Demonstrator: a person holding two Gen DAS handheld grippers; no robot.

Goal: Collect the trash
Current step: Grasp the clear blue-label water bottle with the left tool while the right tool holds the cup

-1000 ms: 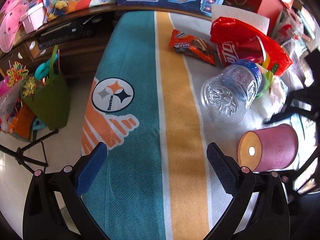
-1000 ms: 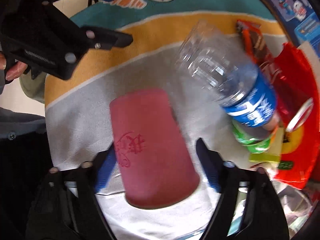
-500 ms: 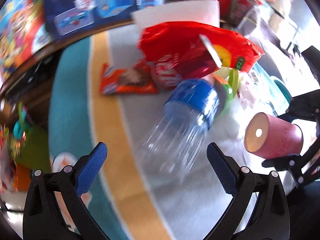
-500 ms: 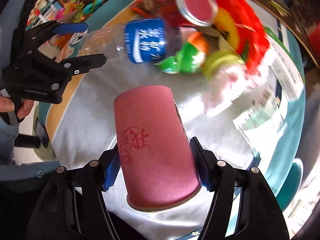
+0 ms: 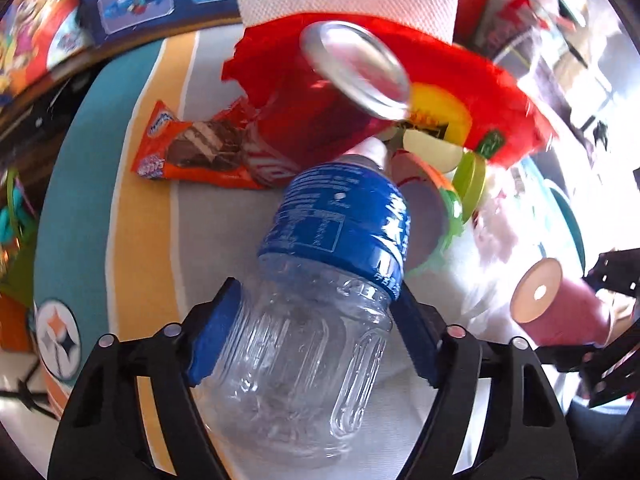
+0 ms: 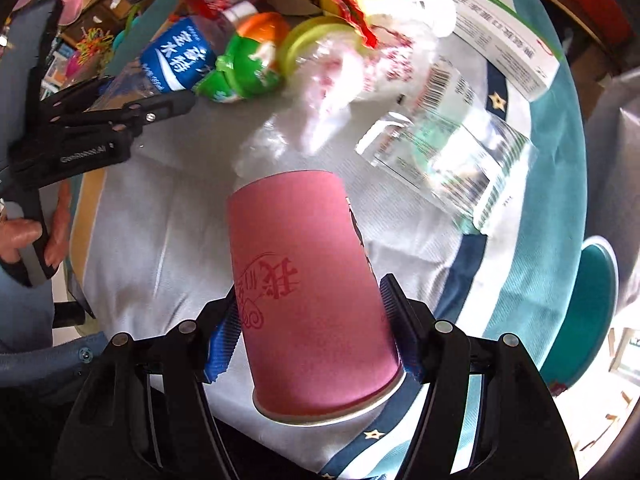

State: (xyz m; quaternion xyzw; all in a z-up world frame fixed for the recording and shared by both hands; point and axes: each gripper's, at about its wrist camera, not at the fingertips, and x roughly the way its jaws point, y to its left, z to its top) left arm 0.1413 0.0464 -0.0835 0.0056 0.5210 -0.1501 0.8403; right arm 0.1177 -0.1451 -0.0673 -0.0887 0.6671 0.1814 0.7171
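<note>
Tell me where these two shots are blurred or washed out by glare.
Left wrist view: the can's silver top is smeared, and the right side past the pink cup is blown out white. Right wrist view: the crumpled clear plastic is blurred and overexposed, while the pink cup stays sharp.

1 bottle (image 5: 320,300), 1 cup (image 6: 308,300), 1 can (image 5: 328,112).

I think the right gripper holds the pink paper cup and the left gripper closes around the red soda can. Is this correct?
Not quite. The left gripper is closing around the clear water bottle, as the left wrist view shows; the red soda can lies beyond it. The right gripper does hold the pink paper cup.
</note>
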